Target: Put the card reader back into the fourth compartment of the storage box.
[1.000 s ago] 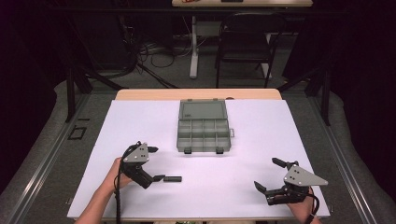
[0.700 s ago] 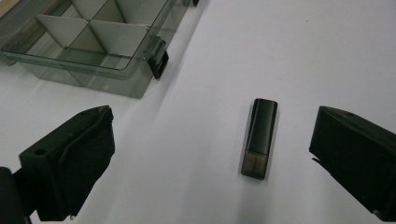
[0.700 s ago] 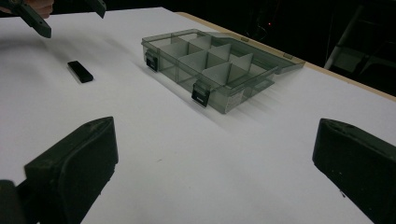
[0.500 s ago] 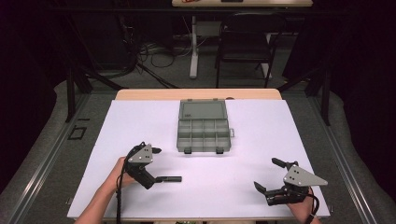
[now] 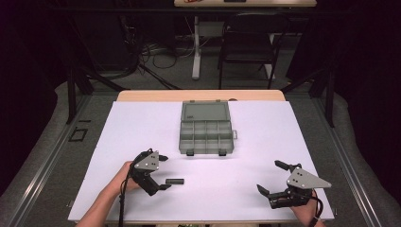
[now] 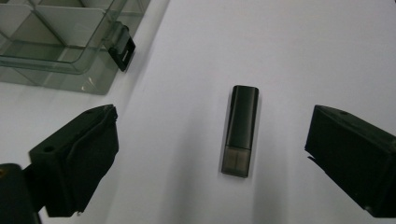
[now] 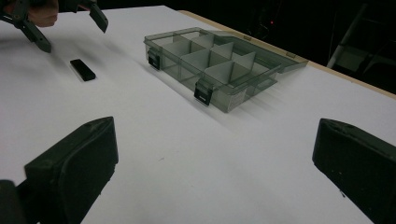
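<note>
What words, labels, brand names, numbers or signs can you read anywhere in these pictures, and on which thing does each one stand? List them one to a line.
None can be read.
The small black stick on the white table: plain faces, no print to be seen.
The clear compartment box and its black latches: no label visible.
The grey plate on the left gripper: dots, no writing.
Reddish mark on the far table: too small and blurred to read.

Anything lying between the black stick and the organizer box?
Nothing: only bare white tabletop separates the stick from the box, as the high view and the right gripper view both show.
</note>
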The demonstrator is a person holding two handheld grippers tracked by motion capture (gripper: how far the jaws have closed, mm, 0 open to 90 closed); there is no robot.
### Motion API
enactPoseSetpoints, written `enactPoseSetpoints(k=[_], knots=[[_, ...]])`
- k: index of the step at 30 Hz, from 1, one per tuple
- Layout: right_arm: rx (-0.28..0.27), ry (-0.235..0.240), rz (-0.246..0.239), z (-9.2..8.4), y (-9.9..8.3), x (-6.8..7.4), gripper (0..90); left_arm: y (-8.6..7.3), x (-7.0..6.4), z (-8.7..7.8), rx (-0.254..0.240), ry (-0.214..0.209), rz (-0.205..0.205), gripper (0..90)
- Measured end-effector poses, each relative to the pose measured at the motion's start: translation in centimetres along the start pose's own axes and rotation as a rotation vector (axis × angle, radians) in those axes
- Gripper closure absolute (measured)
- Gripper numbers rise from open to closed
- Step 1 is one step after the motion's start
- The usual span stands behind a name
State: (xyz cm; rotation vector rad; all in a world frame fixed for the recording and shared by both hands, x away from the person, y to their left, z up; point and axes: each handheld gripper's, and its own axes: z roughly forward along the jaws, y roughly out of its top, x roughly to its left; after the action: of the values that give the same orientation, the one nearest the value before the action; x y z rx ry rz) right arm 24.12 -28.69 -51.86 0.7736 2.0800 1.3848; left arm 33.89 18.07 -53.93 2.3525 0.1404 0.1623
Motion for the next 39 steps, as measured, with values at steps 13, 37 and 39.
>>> enactPoseSetpoints(k=[13, 37, 39], knots=[[0.006, 0.005, -0.003, 0.0, 0.0, 0.0, 0.0, -0.6, -0.2, 1.3, 0.026, -0.093, 0.030, 48.6], [0.024, 0.009, -0.006, 0.0, -0.1, 0.1, 0.2, -1.4, 0.6, 1.5, 0.008, -0.161, 0.071, 74.2], [0.024, 0.009, -0.005, 0.0, -0.1, 0.1, 0.2, -1.4, 0.6, 1.3, -0.002, -0.160, 0.067, 74.2]])
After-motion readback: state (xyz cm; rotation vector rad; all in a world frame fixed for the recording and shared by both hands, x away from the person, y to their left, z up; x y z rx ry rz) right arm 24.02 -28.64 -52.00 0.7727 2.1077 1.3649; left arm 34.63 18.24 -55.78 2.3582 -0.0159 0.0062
